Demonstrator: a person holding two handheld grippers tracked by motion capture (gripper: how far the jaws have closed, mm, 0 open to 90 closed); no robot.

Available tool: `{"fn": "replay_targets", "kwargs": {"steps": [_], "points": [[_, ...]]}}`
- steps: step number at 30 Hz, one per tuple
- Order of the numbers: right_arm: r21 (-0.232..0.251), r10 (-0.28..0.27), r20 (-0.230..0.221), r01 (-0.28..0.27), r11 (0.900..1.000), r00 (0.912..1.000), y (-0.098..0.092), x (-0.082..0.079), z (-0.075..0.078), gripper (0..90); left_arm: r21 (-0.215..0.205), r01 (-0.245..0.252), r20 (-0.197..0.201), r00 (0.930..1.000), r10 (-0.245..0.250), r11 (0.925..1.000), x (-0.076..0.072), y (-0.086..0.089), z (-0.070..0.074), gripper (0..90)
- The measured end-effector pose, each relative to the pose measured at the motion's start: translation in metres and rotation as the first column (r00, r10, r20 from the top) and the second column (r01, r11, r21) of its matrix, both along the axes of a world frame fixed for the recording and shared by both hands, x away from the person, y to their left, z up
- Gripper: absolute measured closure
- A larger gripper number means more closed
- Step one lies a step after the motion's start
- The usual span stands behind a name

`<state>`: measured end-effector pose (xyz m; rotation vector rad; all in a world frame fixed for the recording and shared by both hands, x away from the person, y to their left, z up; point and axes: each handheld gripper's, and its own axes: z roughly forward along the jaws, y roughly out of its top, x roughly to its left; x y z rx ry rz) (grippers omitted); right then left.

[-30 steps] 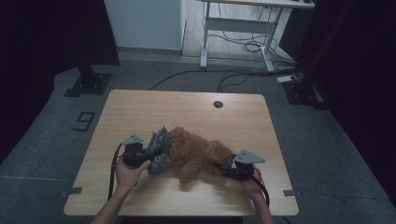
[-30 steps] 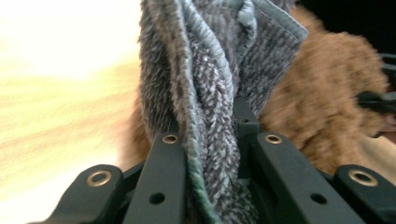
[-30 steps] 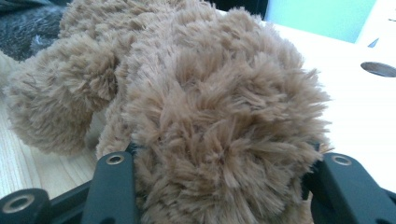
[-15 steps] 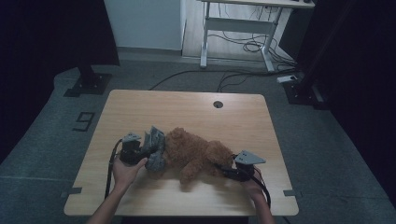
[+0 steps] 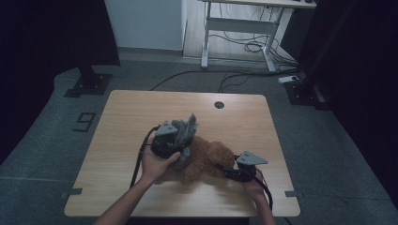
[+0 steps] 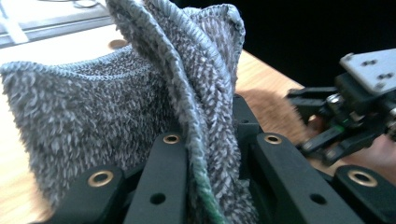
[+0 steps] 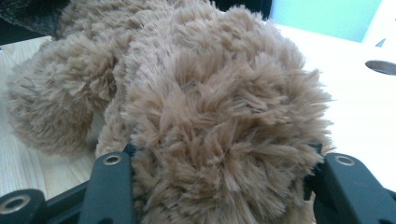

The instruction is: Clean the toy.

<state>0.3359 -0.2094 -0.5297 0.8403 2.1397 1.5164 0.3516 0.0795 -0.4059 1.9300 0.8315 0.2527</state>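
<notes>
A brown plush toy (image 5: 209,157) lies on the wooden table (image 5: 141,108) near its front edge. My left gripper (image 5: 177,137) is shut on a grey knitted cloth (image 5: 186,129) and holds it raised over the toy's left end. In the left gripper view the knit (image 6: 116,107) is pinched between the black jaws and stands up in folds. My right gripper (image 5: 227,169) is shut on the toy's right end. In the right gripper view the brown fur (image 7: 210,93) bulges out between both jaws.
A round cable hole (image 5: 219,104) sits at the table's back middle. Behind the table stand a white desk frame (image 5: 239,28), loose cables (image 5: 244,47) on the floor and black stand bases (image 5: 89,84). A taped figure 9 (image 5: 84,122) marks the floor at left.
My left gripper has risen and moved right with the grey cloth, which now stands over the toy's left end. The right gripper has stayed put on the toy.
</notes>
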Motion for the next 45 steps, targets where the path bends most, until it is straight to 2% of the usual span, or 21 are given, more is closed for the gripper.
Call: {"fn": "replay_targets", "kwargs": {"steps": [6,7,9,11,15,17,21,24,26,29,32,38,43,45], "points": [[0.003,-0.002,-0.003,0.002,1.000,1.0000,0.000,0.000,0.000,43.4,0.045,0.089,-0.016,0.9959,-0.089,0.9950,0.002,-0.057,-0.004,79.8],[0.001,-0.001,-0.001,0.001,1.000,1.0000,0.000,0.000,0.000,43.4,0.047,0.103,-0.016,0.9946,-0.102,0.9935,0.002,-0.065,-0.005,79.8],[0.001,0.002,-0.002,-0.002,1.000,1.0000,0.000,0.000,0.000,43.2,0.025,0.126,-0.032,0.9916,-0.125,0.9917,0.003,-0.080,-0.008,79.8],[0.002,0.003,-0.003,-0.003,1.000,1.0000,0.000,0.001,0.000,43.2,0.051,0.146,-0.041,0.9887,-0.144,0.9879,0.002,-0.093,-0.013,79.8],[0.006,0.004,-0.005,-0.004,1.000,1.0000,-0.001,0.001,-0.001,43.1,0.116,0.161,-0.039,0.9867,-0.158,0.9801,0.001,-0.109,-0.022,79.8],[0.007,0.004,-0.004,-0.004,1.000,1.0000,-0.001,0.001,-0.001,43.0,0.125,0.151,-0.050,0.9880,-0.146,0.9805,0.004,-0.109,-0.028,79.8],[0.009,0.003,-0.006,-0.003,1.000,1.0000,-0.001,0.002,-0.002,42.6,0.100,0.124,-0.066,0.9908,-0.118,0.9872,0.009,-0.098,-0.034,79.9],[0.009,0.005,-0.009,-0.005,1.000,0.9999,-0.002,0.002,-0.002,42.5,0.105,0.105,-0.055,0.9935,-0.100,0.9889,0.009,-0.088,-0.032,79.9],[0.005,0.007,-0.009,-0.007,1.000,0.9999,-0.002,0.002,-0.001,42.1,0.123,0.079,-0.031,0.9966,-0.076,0.9892,0.009,-0.077,-0.028,79.9],[0.004,0.008,-0.011,-0.008,1.000,0.9999,-0.003,0.002,-0.001,42.0,0.115,0.047,-0.034,0.9985,-0.043,0.9922,0.012,-0.059,-0.028,79.9],[0.007,0.007,-0.010,-0.007,1.000,0.9999,-0.003,0.002,-0.002,41.9,0.081,0.022,-0.051,0.9986,-0.018,0.9965,0.015,-0.037,-0.029,79.9],[0.010,0.009,-0.007,-0.008,1.000,0.9999,-0.003,0.003,-0.002,41.0,0.044,-0.026,-0.021,0.9994,0.027,0.9987,0.012,0.003,-0.026,79.9],[0.006,0.006,0.000,-0.006,1.000,1.0000,-0.002,0.002,-0.002,39.3,-0.014,-0.057,-0.054,0.9970,0.056,0.9983,0.012,0.034,-0.031,79.9],[0.003,-0.001,-0.002,0.001,1.000,1.0000,-0.001,0.002,-0.002,36.4,-0.035,-0.072,-0.055,0.9960,0.070,0.9968,0.011,0.044,-0.033,79.9]]}}
